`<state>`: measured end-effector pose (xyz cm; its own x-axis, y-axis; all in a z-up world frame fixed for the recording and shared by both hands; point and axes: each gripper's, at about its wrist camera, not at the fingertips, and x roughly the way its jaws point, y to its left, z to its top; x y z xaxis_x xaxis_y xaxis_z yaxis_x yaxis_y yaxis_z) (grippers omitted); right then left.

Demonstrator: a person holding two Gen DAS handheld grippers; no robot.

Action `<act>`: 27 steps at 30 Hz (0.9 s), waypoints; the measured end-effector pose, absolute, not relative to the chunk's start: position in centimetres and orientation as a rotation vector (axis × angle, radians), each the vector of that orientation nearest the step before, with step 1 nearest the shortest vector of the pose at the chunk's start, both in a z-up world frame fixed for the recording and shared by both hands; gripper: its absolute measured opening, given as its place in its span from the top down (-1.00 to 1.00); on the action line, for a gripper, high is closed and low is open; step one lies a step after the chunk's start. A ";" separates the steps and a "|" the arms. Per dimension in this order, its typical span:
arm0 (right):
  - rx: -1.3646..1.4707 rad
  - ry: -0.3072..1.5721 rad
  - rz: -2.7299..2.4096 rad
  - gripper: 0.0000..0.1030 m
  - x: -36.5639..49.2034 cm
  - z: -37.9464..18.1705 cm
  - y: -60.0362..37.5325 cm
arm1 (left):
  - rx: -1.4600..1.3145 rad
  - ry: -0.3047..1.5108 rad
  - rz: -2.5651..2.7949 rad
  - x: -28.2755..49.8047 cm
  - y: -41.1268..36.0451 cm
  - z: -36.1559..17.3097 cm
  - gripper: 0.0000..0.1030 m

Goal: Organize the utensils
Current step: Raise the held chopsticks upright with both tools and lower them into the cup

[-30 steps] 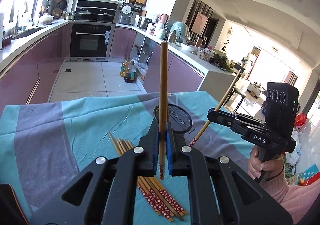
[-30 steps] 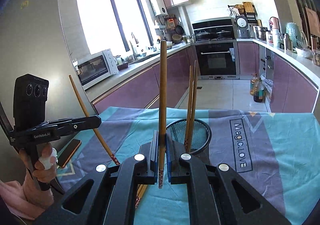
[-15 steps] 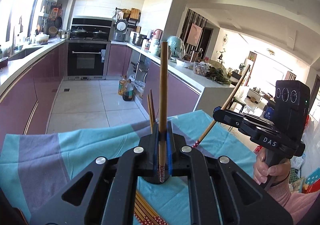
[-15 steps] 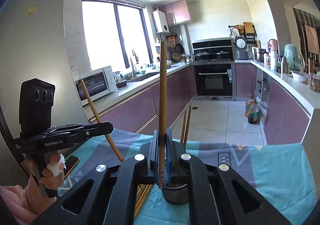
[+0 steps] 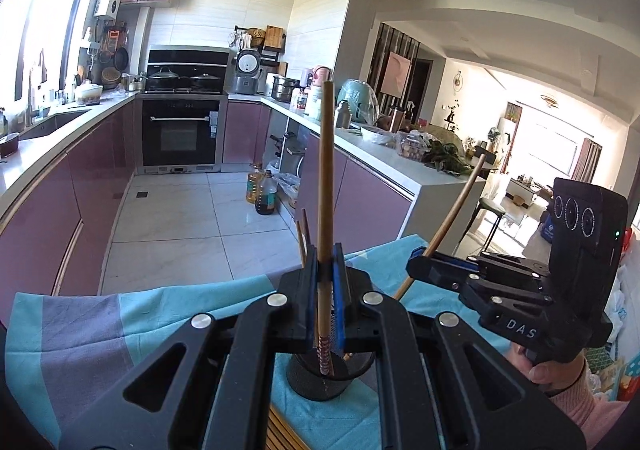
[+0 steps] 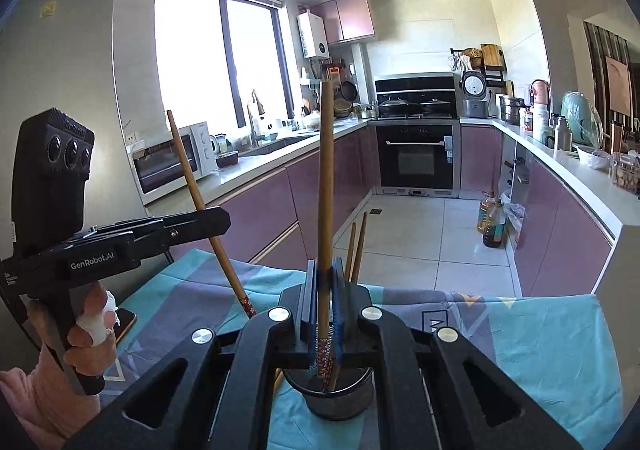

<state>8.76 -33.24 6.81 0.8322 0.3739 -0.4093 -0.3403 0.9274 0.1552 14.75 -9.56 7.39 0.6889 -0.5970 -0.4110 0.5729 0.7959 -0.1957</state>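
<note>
Each claw — left claw (image 5: 327, 290), right claw (image 6: 326, 298) — grips one chopstick (image 5: 325, 186) above the holder (image 5: 328, 380); two already stand inside, more remain at lower centre.

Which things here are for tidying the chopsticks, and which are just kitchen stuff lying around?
For the job:
left gripper, shut on one chopstick
right gripper, shut on another chopstick
black mesh holder, with two chopsticks already inside
loose chopsticks on the cloth

Just lying about:
oil bottles
rice cooker
microwave
phone
</note>
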 end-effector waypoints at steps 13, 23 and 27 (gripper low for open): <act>0.061 0.595 0.371 0.89 11.4 3.5 -32.6 | 0.064 0.621 -0.654 16.2 -12.9 3.1 0.86; 0.082 0.732 0.389 0.89 13.7 0.8 -32.5 | 0.091 0.729 -0.658 18.2 -13.8 0.4 0.85; 0.095 0.744 0.383 0.88 14.4 0.5 -32.5 | 0.080 0.739 -0.648 19.1 -14.0 0.5 0.86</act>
